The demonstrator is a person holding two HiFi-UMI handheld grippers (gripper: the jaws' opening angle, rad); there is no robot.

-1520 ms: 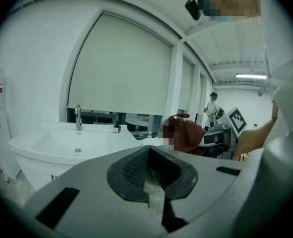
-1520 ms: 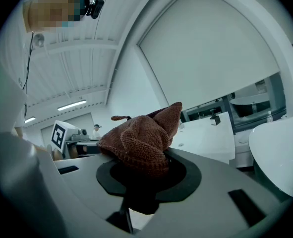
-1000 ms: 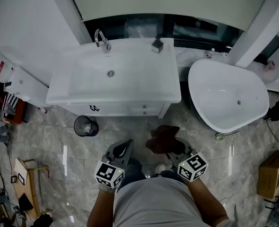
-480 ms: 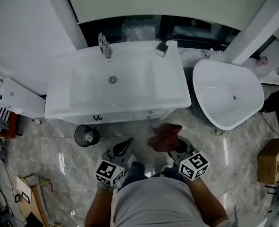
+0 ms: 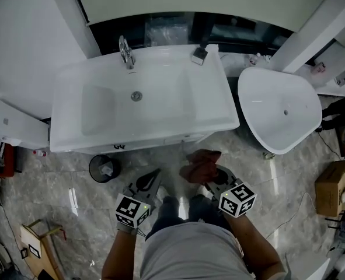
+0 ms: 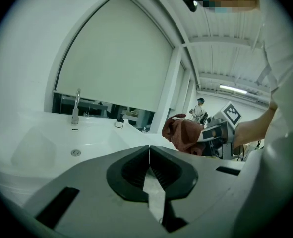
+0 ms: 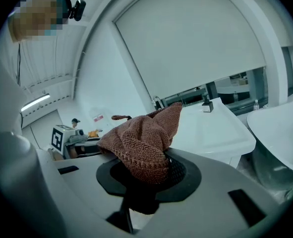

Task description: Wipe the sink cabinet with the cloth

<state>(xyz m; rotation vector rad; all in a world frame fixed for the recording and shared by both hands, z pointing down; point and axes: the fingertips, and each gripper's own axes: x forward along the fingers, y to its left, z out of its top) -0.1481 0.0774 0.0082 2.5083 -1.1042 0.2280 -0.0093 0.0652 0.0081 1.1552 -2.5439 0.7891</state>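
Room: marble-look floor (image 5: 55,179), white sink cabinet (image 5: 160,140) ahead below a dark window strip, white freestanding bathtub (image 5: 277,112) just to its right, small black waste bin (image 5: 104,168) on the floor by its left front.
Sink top: glossy white, chrome faucet (image 5: 125,51) at the back, small dark dispenser (image 5: 199,53) at the back right corner; nothing lying on it.
Cloth: brown knitted cloth (image 7: 141,140), bunched, pinched at its lower fold, the rest standing up above the jaws; in the air before the cabinet's right half, apart from it.
Right gripper (image 5: 214,179): clamped on the cloth, pointed toward the cabinet.
Left gripper (image 6: 149,155): jaws closed tip to tip, nothing between them; beside the right one, short of the cabinet.
Progress: by judgement barely begun; cloth in hand, no contact with any cabinet surface, no wiped streaks to be made out.
Left to do: seemingly all the wiping; closing the gap, pressing the cloth onto top, rim and front.
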